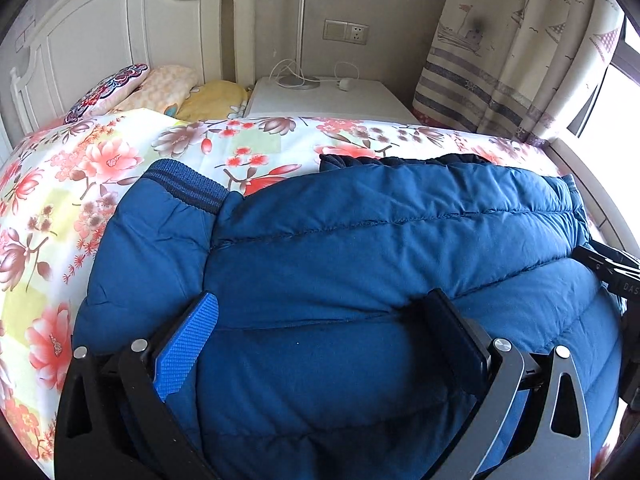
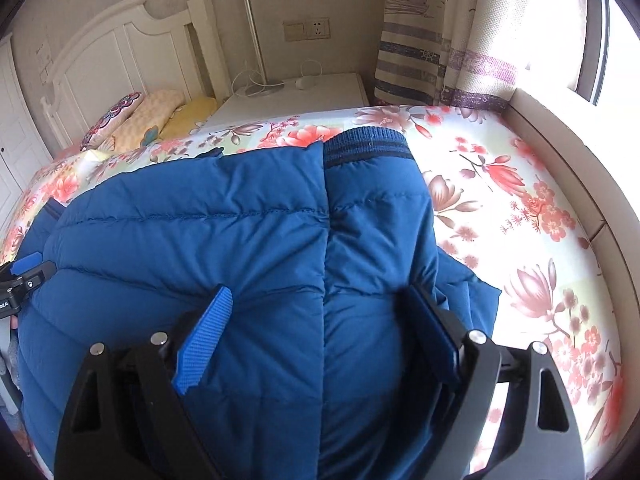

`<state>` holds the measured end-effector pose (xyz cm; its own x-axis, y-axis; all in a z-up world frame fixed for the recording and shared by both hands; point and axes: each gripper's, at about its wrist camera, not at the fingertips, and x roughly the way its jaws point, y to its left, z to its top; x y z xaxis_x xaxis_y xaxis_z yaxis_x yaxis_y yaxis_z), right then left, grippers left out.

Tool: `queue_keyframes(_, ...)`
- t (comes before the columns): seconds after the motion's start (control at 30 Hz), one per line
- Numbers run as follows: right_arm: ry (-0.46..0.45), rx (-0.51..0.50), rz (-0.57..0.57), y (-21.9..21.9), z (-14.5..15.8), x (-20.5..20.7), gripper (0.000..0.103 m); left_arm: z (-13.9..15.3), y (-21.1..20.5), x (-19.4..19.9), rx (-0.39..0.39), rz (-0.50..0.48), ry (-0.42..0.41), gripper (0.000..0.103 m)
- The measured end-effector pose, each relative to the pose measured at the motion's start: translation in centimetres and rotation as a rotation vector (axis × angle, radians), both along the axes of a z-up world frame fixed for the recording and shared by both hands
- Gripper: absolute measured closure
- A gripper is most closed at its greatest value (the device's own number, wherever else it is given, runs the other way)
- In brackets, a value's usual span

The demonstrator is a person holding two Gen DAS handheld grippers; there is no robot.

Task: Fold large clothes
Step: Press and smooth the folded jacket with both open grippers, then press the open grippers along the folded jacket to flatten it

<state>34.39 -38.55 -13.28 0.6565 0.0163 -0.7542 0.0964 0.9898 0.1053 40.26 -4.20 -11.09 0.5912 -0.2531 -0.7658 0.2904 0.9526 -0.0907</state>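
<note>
A puffy blue quilted jacket point(image 1: 360, 220) point(image 2: 180, 220) lies folded on the floral bedsheet point(image 1: 60, 200) point(image 2: 520, 208). One ribbed cuff point(image 1: 184, 188) lies at its far left, another ribbed cuff point(image 2: 368, 146) at its far right. My left gripper point(image 1: 324, 300) stands wide over the jacket's near left part, its fingers sunk into the padding, which bulges between them. My right gripper point(image 2: 320, 290) stands just as wide over the near right part, on a fold seam, padding between its fingers. Each gripper shows at the edge of the other's view: right gripper point(image 1: 612, 276), left gripper point(image 2: 24, 276).
Pillows point(image 1: 160, 92) lie against a white headboard point(image 1: 100, 40) at the far left. A white nightstand point(image 1: 328, 100) with a lamp base and cable stands beyond the bed. A patterned curtain point(image 1: 500, 60) and a window ledge point(image 2: 560, 140) border the bed's right side.
</note>
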Motion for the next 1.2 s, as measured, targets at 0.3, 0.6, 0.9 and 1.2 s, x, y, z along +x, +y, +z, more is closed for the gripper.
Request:
queue_keyframes(0.3,0.005,-0.033,0.003,0.0,0.4,0.3,0.016,0.1,0.1,0.0,-0.012,-0.001,0.0,0.004)
queue_keyframes(0.6,-0.12,-0.12,0.141,5.8,5.4,-2.9,0.017,4.6,0.7,-1.3,-0.118,-0.004,-0.019,0.004)
queue_keyframes(0.9,-0.057,-0.23,0.357,13.8,1.4,-3.3,0.015,-0.1,-3.7,-2.8,0.028,-0.105,-0.019,0.004)
queue_keyframes(1.2,-0.086,-0.199,0.214,7.8,6.5,0.1,0.016,4.2,-1.5,-0.3,0.062,-0.06,-0.075,0.004)
